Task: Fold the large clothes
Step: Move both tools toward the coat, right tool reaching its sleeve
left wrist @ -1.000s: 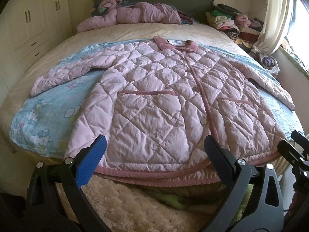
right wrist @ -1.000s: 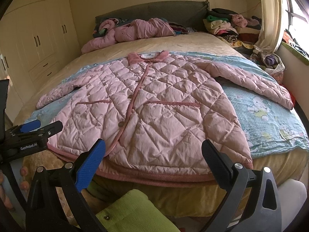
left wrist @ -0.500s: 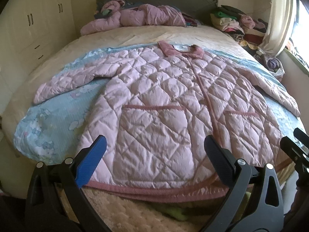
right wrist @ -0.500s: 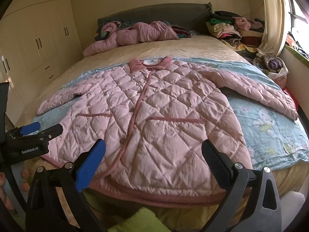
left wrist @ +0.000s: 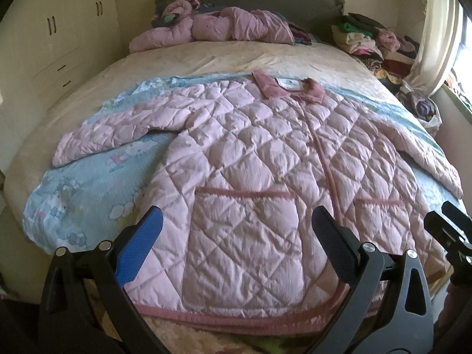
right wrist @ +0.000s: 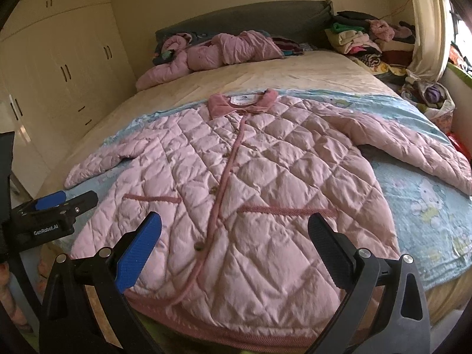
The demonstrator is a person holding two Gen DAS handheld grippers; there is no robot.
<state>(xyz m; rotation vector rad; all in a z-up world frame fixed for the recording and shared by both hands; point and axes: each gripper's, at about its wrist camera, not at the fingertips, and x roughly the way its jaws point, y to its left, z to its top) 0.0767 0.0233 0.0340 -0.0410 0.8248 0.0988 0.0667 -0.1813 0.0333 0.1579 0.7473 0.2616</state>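
The jacket (left wrist: 250, 183) lies flat, face up, sleeves spread, its hem at the bed's (left wrist: 206, 59) foot edge. Nothing looks folded yet. Both grippers (left wrist: 236, 244) (right wrist: 236, 244) hover with jaws released, empty.

A pale pink diamond-quilted jacket (right wrist: 259, 194) with darker rose trim and collar (right wrist: 243, 101) lies on a light blue cartoon-print blanket (right wrist: 427, 215). The bed sheet (left wrist: 224, 59) is cream. Each gripper pairs one blue finger (right wrist: 138, 253) with one black finger (right wrist: 329, 253).
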